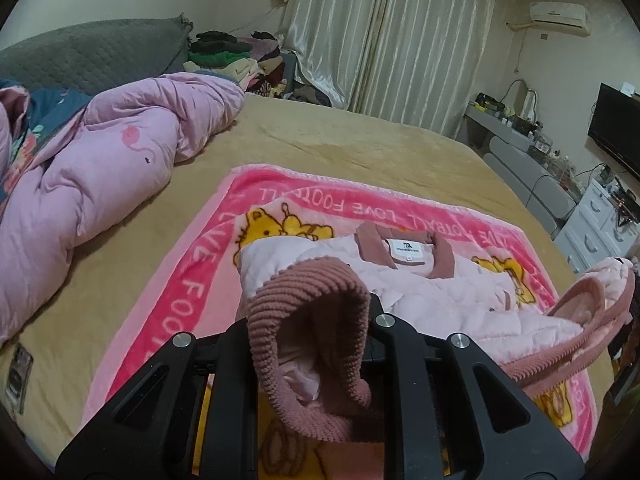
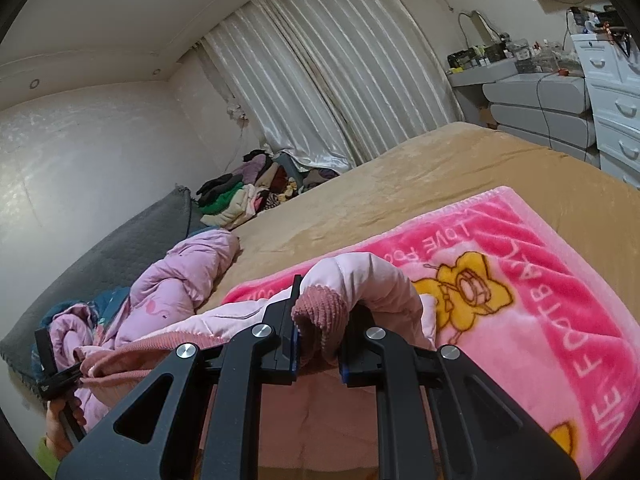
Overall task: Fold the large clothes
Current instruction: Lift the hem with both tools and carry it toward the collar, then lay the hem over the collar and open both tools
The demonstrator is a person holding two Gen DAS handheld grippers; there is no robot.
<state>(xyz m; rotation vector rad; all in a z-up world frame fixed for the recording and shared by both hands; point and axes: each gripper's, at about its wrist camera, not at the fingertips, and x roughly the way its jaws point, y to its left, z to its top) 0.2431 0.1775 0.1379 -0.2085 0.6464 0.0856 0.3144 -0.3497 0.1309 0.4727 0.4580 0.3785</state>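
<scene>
A light pink quilted jacket (image 1: pixel 440 304) with a dusty-pink ribbed hem (image 1: pixel 312 292) and collar (image 1: pixel 404 248) lies partly on a pink cartoon blanket (image 1: pixel 192 280). My left gripper (image 1: pixel 310 320) is shut on one end of the ribbed hem, holding it above the blanket. In the right wrist view my right gripper (image 2: pixel 320 320) is shut on the other end of the hem (image 2: pixel 320 304), with jacket fabric (image 2: pixel 360 276) draped over its fingers. The hem stretches left to the left gripper (image 2: pixel 56 380), held by a hand (image 2: pixel 60 428). The jacket's lower part is hidden behind the grippers.
The blanket (image 2: pixel 540 320) lies on a beige bed sheet (image 1: pixel 360 140). A bunched pink duvet (image 1: pixel 100 168) fills the left side. A phone (image 1: pixel 18 372) lies near the left edge. A clothes pile (image 1: pixel 232 56) sits beyond the bed. White drawers (image 2: pixel 616 112) stand to the right.
</scene>
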